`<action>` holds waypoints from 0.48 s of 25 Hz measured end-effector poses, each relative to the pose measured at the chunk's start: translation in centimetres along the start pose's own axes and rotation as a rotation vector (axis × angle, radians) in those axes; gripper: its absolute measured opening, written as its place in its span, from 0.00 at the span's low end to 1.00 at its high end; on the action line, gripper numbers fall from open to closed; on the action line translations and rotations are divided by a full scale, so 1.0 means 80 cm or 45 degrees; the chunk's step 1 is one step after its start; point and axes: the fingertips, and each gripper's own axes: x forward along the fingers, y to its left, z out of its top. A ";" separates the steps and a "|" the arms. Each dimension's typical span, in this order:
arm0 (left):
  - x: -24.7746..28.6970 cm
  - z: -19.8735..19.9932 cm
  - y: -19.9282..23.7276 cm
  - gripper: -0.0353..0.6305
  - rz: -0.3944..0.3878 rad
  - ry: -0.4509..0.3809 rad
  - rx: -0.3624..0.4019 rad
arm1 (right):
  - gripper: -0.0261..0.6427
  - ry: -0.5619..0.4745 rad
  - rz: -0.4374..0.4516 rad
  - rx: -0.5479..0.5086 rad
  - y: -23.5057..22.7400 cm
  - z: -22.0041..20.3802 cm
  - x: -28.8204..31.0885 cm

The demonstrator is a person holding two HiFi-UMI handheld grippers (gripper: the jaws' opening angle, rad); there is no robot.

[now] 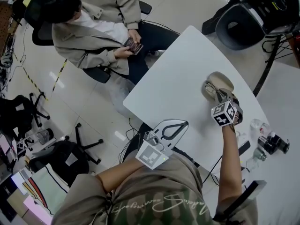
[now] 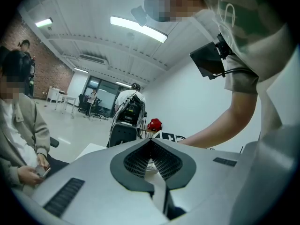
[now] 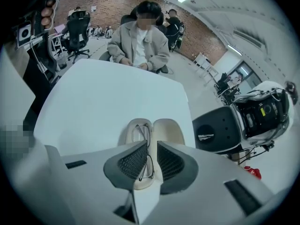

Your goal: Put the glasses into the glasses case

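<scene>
Hovering right gripper (image 3: pixel 150 148), jaws apart, straddles glasses (image 3: pixel 141 134) lying in the open glasses case (image 3: pixel 168 130), far right on table (image 1: pixel 178 74); frame contact unclear. Advise withdrawing straight up, no snagging. Left gripper (image 1: pixel 178 125) closed, empty.

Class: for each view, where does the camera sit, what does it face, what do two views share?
Head view: head-mounted, down onto the table; both forearms.
Left gripper view: on left gripper, tilted upward; arm, torso.
Right gripper view: on right gripper, toward the glasses; fingers at edge.
Shared: head and right views show the glasses case.
</scene>
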 end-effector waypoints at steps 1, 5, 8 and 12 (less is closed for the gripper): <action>-0.001 0.001 -0.002 0.06 0.000 -0.008 0.008 | 0.14 -0.011 -0.015 0.002 -0.003 0.001 -0.004; -0.008 0.001 -0.007 0.06 0.010 -0.015 -0.002 | 0.14 -0.017 -0.040 0.024 -0.004 -0.002 -0.018; -0.012 0.003 -0.013 0.06 -0.001 -0.026 -0.008 | 0.14 -0.024 -0.043 0.065 0.000 -0.002 -0.033; -0.017 0.012 -0.022 0.06 -0.035 -0.054 0.040 | 0.14 -0.078 -0.069 0.110 0.003 0.008 -0.060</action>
